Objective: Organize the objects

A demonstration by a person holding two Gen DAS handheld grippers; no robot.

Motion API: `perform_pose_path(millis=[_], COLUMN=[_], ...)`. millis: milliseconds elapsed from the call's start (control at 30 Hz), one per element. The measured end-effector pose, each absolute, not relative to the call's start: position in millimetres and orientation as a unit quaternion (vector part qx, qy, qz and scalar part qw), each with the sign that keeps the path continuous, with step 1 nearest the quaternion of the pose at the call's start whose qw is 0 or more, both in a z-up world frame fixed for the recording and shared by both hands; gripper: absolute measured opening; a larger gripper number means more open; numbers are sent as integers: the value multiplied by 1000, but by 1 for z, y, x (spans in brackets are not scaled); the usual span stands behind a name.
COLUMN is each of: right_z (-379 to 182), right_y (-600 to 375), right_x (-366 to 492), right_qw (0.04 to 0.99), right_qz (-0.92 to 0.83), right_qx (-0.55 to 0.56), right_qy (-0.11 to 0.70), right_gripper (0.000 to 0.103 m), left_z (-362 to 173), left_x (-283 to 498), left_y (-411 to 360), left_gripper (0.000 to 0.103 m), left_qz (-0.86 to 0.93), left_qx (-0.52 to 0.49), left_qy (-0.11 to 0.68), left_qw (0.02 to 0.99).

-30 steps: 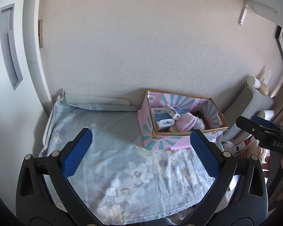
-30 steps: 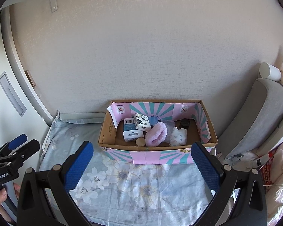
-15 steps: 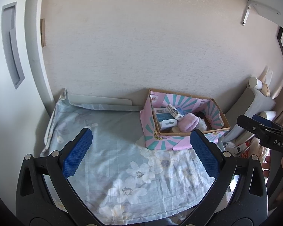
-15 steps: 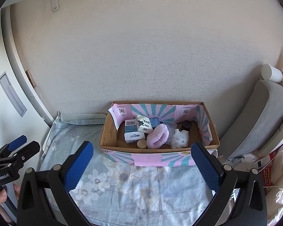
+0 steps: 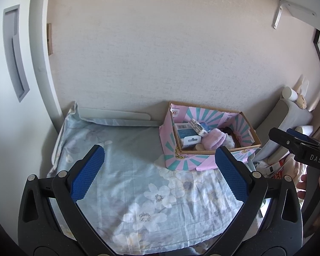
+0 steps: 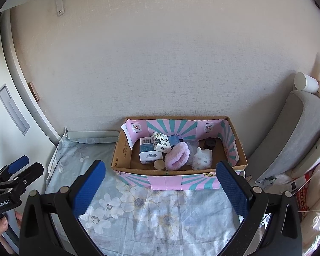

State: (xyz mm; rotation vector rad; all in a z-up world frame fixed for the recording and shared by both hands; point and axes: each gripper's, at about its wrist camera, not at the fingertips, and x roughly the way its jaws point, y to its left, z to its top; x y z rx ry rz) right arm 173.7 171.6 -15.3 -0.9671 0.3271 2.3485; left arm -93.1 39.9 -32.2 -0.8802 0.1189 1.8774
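A cardboard box (image 6: 241, 149) with pink and teal striped lining stands against the wall on a floral sheet (image 6: 151, 211). Inside it lie white and blue cartons (image 6: 149, 151), a fluffy pink roll (image 6: 178, 156), a small white patterned pouch (image 6: 202, 159), a round beige lid (image 6: 159, 164) and a dark jar (image 6: 210, 143). My right gripper (image 6: 160, 188) hovers open in front of the box, with nothing between its fingers. My left gripper (image 5: 160, 173) is open too, left of the box (image 5: 170, 157), over bare sheet (image 5: 125, 155). Each gripper shows at the other view's edge.
A grey cushion (image 6: 288, 132) leans at the right with a white cup (image 6: 306, 83) on top. Pink bedding and clutter (image 6: 309, 192) lie beside it. A grey panel (image 5: 117, 117) rests along the wall. A white cabinet door (image 5: 15, 49) stands on the left.
Both grippers have pulled back and up a little, so the box looks smaller and farther off. Both stay open and hold nothing.
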Motion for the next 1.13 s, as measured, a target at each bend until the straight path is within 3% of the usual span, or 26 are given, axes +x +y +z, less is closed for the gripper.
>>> perform_pose_path(millis=[1133], right_z=[-13], right_y=[174], right_x=[182], right_qw=[289], right_qz=[881], right_qx=[-355], right_qy=[117], right_gripper=[103], left_z=[-8], left_x=[-95], left_y=[15], left_gripper=[103], left_qz=[839], left_qx=[-304], left_qy=[36], left_qw=[450])
